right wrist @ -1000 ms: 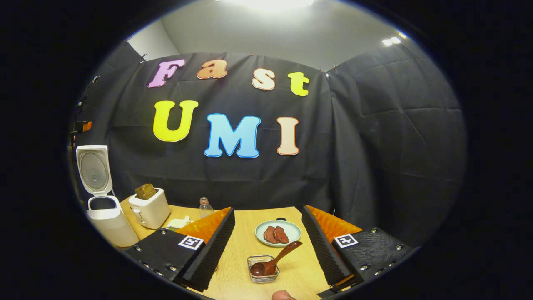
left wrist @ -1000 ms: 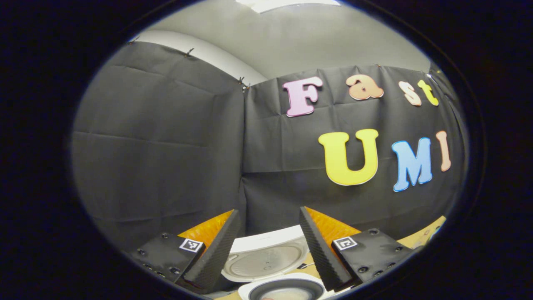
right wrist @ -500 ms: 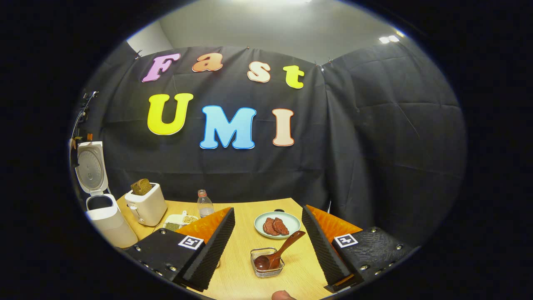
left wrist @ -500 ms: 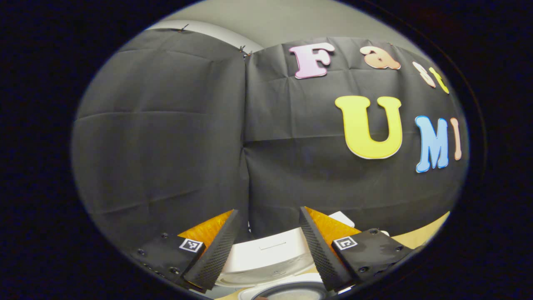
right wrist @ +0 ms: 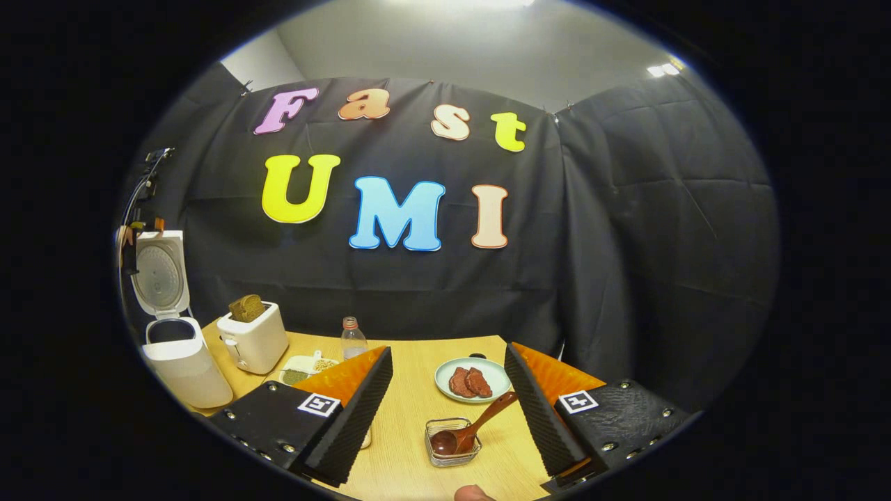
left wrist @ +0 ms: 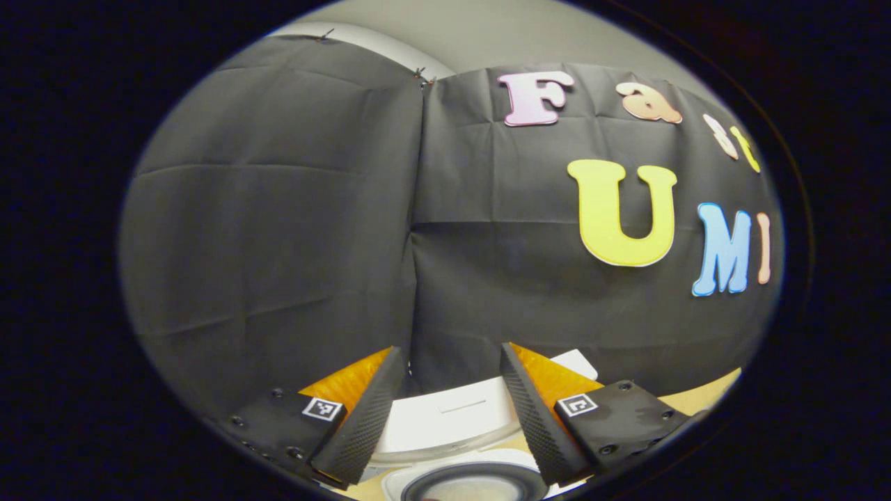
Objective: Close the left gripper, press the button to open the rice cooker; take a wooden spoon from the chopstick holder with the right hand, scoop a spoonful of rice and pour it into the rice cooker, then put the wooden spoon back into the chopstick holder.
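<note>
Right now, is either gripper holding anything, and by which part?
Nothing is held. Both the left gripper and the right gripper are open and empty; the brown wooden spoon rests in the small wire basket on the table.

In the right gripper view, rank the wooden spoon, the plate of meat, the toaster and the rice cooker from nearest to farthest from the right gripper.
From the right gripper:
1. Wooden spoon, between its fingers, in the wire basket.
2. Plate of meat, just beyond.
3. Toaster, far left.
4. Rice cooker, farthest left, lid up.
</note>
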Available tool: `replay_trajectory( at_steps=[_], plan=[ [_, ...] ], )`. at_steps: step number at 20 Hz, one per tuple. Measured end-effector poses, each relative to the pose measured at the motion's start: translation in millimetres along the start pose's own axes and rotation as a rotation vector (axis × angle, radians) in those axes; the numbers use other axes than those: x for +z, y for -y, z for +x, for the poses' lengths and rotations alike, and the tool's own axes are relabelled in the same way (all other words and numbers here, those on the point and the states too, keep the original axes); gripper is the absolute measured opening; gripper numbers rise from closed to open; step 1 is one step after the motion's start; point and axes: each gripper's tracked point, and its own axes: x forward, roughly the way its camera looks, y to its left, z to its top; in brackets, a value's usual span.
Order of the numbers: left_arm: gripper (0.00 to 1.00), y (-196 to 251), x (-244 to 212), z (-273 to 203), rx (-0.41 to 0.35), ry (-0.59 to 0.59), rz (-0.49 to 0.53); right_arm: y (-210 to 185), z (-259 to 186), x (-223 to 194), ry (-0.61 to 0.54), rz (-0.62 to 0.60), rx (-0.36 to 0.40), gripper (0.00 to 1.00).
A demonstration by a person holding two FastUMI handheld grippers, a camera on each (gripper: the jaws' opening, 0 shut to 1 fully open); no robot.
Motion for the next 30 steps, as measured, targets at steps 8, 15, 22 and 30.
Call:
replay_trajectory(
  at_steps=[8, 15, 22, 30],
  plan=[
    [0.96, 21, -20, -43, -0.007, -0.019, -0.004, 19, 10, 3, 0.009, 0.017, 0.056, 0.98],
    [0.96, 43, -51, -82, -0.021, -0.061, -0.008, 37, 17, 5, 0.013, 0.031, 0.111, 0.98],
    [0.96, 67, -121, -122, -0.034, -0.167, 0.008, 49, 27, 5, 0.021, 0.023, 0.159, 0.98],
    [0.92, 94, -180, -151, -0.036, -0.234, 0.018, 68, 32, -1, 0.012, 0.023, 0.176, 0.98]
  ],
)
